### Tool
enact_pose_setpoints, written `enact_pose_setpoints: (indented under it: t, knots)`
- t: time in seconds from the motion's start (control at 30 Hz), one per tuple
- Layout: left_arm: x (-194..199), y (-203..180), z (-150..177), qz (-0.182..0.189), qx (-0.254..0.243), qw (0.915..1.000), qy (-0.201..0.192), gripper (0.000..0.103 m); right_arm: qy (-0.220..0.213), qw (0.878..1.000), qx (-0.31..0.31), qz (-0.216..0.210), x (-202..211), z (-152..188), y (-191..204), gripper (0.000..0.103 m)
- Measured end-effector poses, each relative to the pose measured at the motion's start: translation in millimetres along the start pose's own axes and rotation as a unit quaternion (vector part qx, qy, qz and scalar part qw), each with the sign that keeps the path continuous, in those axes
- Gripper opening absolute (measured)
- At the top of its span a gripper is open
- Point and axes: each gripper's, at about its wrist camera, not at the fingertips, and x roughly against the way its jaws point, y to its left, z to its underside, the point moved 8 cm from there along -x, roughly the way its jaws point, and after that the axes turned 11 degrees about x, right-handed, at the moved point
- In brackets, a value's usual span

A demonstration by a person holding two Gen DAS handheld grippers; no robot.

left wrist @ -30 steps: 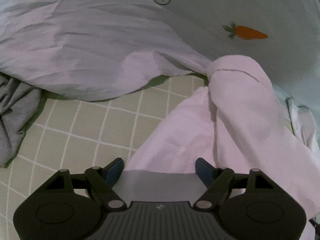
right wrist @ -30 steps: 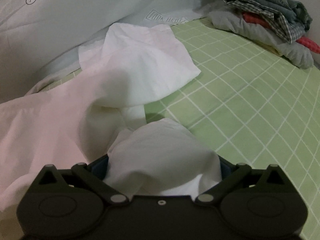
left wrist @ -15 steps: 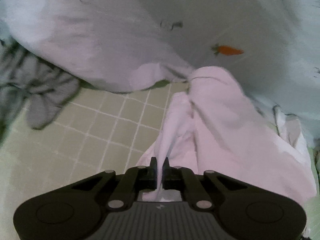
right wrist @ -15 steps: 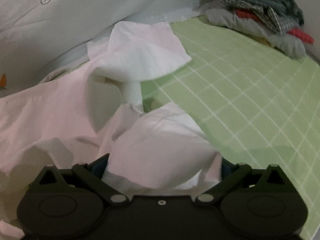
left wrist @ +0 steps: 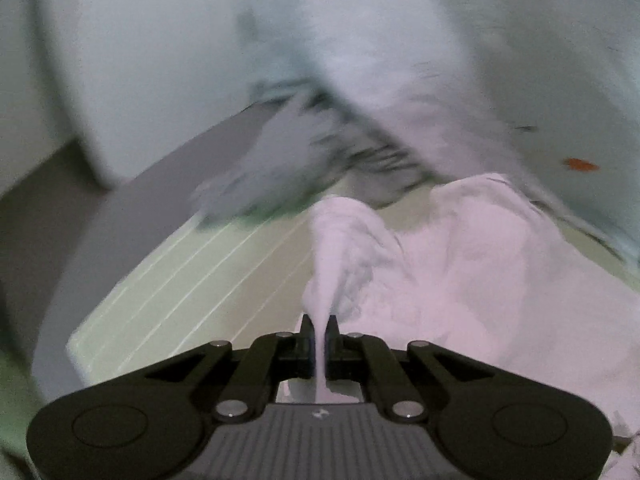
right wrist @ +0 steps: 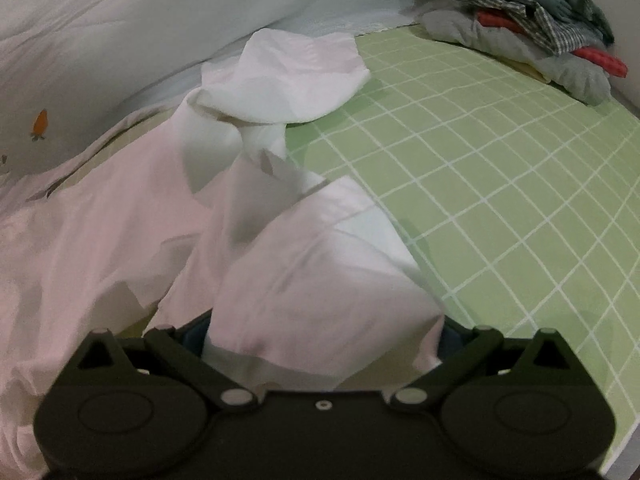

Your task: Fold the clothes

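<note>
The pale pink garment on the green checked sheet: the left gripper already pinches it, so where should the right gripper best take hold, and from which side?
Probably the loose fold of the pale pink garment draped between the open fingers of the right gripper. It is raised off the green checked sheet, so closing on it from this near side should catch cloth only. The left gripper is shut on another bunched fold.

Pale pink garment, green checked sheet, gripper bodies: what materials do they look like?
Pale pink garment: thin woven cloth, likely cotton, matte; it creases sharply and bunches where the left gripper pinches it.
Green checked sheet: smooth woven fabric, matte, lies flat.
Right gripper: black moulded plastic, metal pivot pins, probably.
</note>
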Motion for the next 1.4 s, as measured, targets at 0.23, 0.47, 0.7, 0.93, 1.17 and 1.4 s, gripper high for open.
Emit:
enact_pose_setpoints:
  t: [0.23,0.47,0.7,0.93,1.17,1.4]
  knots:
    - [-3.5,42.3,27.5,-0.031,0.027,0.9982,0.044,0.009,-0.001,1.0,0.005,-0.009,8.7,5.8,-4.2,0.103]
    - [-6.7,39.2,28.3,-0.026,0.014,0.9983,0.05,0.012,-0.024,0.999,-0.015,-0.022,19.7,6.6,-12.0,0.101]
    - [-26.5,36.6,33.3,-0.036,0.019,0.9958,0.082,0.012,-0.086,0.994,-0.035,-0.053,50.9,-9.7,-19.8,0.031]
    - [-33.0,33.9,37.0,-0.042,0.011,0.9951,0.089,0.011,-0.24,0.97,-0.014,-0.029,136.7,-83.6,-43.8,0.023]
    - [-39.0,36.5,47.0,-0.047,0.02,0.9931,0.106,0.012,-0.23,0.97,-0.059,0.052,133.2,-99.7,-95.0,0.025]
    - [-35.3,33.7,49.1,-0.05,0.014,0.9936,0.101,0.01,-0.143,0.981,-0.108,0.076,95.2,-53.4,-124.3,0.025]
